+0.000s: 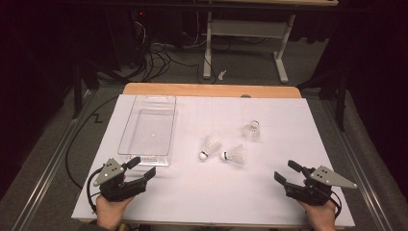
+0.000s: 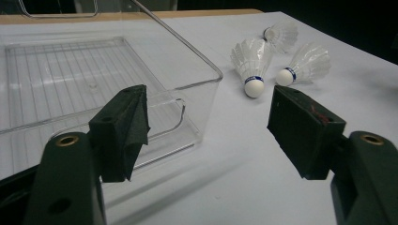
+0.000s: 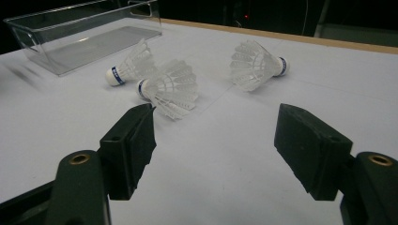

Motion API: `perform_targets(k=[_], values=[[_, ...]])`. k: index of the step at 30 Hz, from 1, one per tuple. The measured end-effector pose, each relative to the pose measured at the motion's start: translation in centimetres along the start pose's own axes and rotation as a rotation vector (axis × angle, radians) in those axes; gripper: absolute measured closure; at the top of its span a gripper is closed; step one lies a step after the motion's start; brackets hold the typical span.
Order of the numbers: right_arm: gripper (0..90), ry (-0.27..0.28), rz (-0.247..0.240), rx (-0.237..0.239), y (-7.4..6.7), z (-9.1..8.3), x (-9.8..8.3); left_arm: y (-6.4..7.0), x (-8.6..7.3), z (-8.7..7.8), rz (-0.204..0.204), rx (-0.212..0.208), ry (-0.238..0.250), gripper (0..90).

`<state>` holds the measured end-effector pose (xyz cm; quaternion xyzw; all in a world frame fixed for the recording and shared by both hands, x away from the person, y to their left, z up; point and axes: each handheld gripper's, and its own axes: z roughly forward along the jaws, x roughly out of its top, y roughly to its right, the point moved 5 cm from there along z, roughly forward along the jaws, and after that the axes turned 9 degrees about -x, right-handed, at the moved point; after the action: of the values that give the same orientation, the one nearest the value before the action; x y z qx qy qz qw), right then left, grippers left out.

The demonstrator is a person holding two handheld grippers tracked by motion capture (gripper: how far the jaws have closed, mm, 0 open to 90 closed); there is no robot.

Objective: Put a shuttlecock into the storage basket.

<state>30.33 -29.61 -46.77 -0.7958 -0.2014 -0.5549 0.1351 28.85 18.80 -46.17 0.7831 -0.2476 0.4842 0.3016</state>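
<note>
Two hand-held grippers rest at the near edge of a white-covered table (image 1: 269,202), one at each corner, with three shuttlecocks lying between and beyond them. The left gripper (image 1: 143,167) sits just in front of a clear plastic bin (image 1: 126,126), its jaws spread wide with nothing between them; in the left gripper view the bin's near corner stands just behind the left-hand jaw. The right gripper (image 1: 285,171) mirrors it on the opposite side, jaws likewise parted and empty, pointing in towards the middle of the table.

The shuttlecocks lie on their sides on the open surface to the right of the bin (none is inside it). The left shuttlecock (image 1: 210,146) has its white cork tip towards the person, the middle shuttlecock (image 1: 234,155) lies just beside it with its tip pointing left, and the far shuttlecock (image 1: 251,130) sits a little apart, nearer the table's back edge. Both grippers are well apart from all three. Each tip carries a blue band, seen in the gripper views. The floor behind holds cables and a white table frame.
</note>
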Motion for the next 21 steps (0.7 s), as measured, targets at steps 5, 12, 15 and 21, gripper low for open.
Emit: perform_targets(k=[5,12,15,21], values=[[29.6,-0.002,0.003,0.000,-0.01,0.00,0.00,0.11,-0.06,-0.10,-0.001,-0.003,0.001,30.2],[29.5,-0.003,0.004,-0.002,0.01,0.02,-0.01,0.14,-0.07,-0.15,-0.006,-0.004,0.005,30.2],[29.5,-0.005,0.005,-0.001,0.00,0.04,-0.02,0.17,-0.07,-0.22,-0.006,-0.002,0.007,30.2],[29.5,-0.002,0.003,0.000,-0.01,0.01,0.01,0.27,-0.07,-0.22,-0.004,-0.003,0.010,30.2]])
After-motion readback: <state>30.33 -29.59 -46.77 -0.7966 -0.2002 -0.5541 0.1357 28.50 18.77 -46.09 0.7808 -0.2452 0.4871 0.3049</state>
